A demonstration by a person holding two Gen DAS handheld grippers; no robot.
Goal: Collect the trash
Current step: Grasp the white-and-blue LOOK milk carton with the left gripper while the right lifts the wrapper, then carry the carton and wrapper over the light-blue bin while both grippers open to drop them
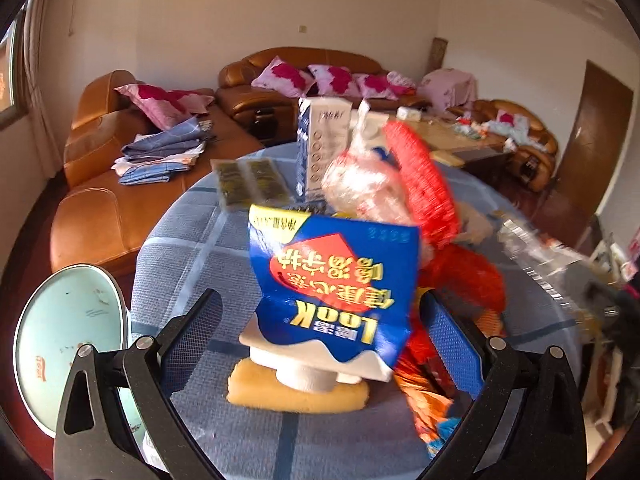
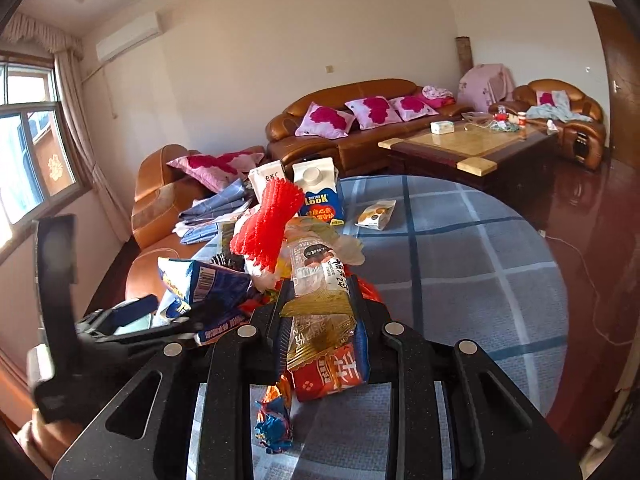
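While seemingly clamped, wrappers (image 2: 320, 320) sit between right fingers (image 2: 362, 320).

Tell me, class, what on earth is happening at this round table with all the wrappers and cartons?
A person with a gripper in each hand is clearing rubbish. The right gripper is shut on a bundle of wrappers topped by red foam netting. The left gripper is open, its fingers either side of a blue LOOK carton lying over a yellow sponge. On the blue checked tablecloth, another LOOK carton stands and a small snack packet lies.
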